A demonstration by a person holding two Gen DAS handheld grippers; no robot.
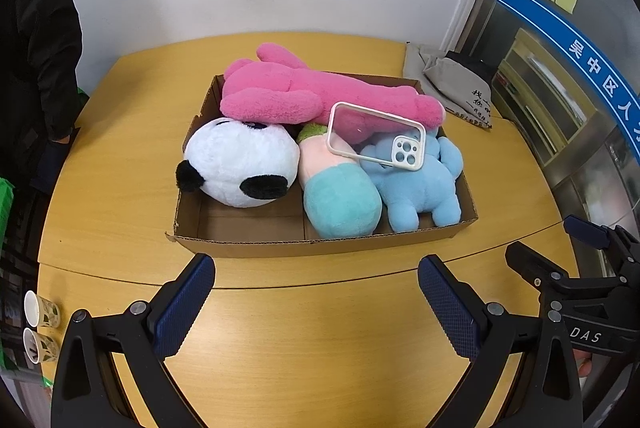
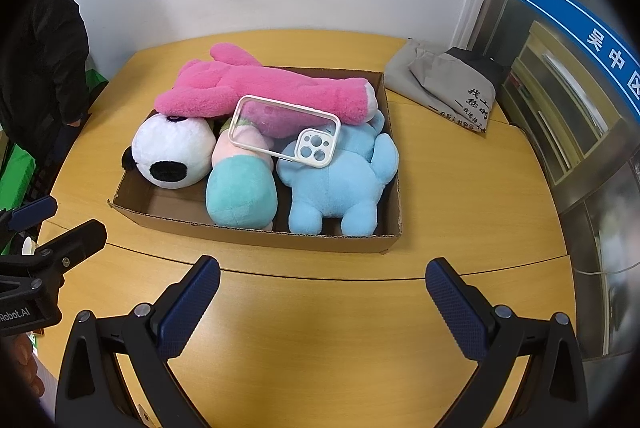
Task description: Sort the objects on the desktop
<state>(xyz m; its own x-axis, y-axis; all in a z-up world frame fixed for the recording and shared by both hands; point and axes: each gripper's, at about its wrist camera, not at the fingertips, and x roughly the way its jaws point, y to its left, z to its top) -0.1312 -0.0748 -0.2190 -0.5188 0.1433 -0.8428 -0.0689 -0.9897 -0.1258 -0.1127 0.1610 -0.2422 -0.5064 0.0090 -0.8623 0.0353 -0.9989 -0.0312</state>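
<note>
Smooth yellow wood forms the desk (image 1: 100, 188), its far edge against a white wall. At its middle sits a shallow cardboard box (image 1: 280, 242) packed with fuzzy plush: pink toy (image 1: 304, 96), round panda head (image 1: 240, 160), teal-and-pink toy (image 1: 340, 196), blue toy (image 1: 416, 188). A clear, white-rimmed phone case (image 1: 372, 132) lies on top. Near the front edge, left gripper (image 1: 316, 304) and right gripper (image 2: 322, 308) hover, jaws spread wide, empty.
</note>
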